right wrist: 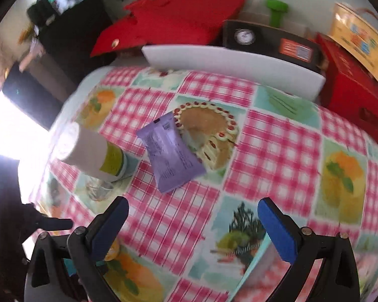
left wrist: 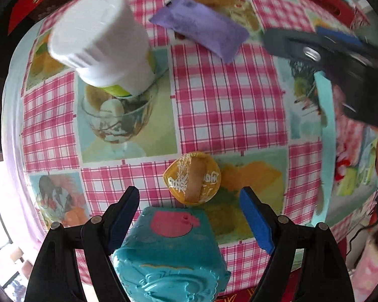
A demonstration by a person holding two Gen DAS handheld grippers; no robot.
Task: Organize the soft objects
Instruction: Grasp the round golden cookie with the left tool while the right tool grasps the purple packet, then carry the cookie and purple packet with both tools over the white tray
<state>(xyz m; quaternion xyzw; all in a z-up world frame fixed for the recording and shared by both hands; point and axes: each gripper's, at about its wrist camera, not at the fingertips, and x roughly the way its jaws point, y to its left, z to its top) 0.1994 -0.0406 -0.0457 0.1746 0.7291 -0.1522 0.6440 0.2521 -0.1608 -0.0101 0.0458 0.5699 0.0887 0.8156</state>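
Down at the bottom middle of the left wrist view sits a teal box [left wrist: 170, 256] with a pink round mark on its top. I cannot tell what is inside it. The left gripper [left wrist: 189, 216] has its two blue-padded fingers spread wide apart, one on each side of the box, and they hold nothing. Just past the box top, in the lower middle of the frame, lies a small round yellow packet [left wrist: 192, 178] with white writing on it.

Farther up, on the left, a white bottle [left wrist: 98, 42] with a green label stands on the checked tablecloth [left wrist: 229, 100]. At the top middle lies a purple soft pack [left wrist: 201, 26], flat on a cake picture. The right gripper [left wrist: 312, 50] reaches in from the upper right, near the purple pack but not touching it.

Seen from the right wrist view, the right gripper [right wrist: 192, 219] is also wide apart and holds nothing. The purple soft pack [right wrist: 171, 151] lies in the middle of that frame, with the white bottle [right wrist: 93, 151] to its left. Behind the table are a white tray [right wrist: 234, 65] and red boxes [right wrist: 352, 90].
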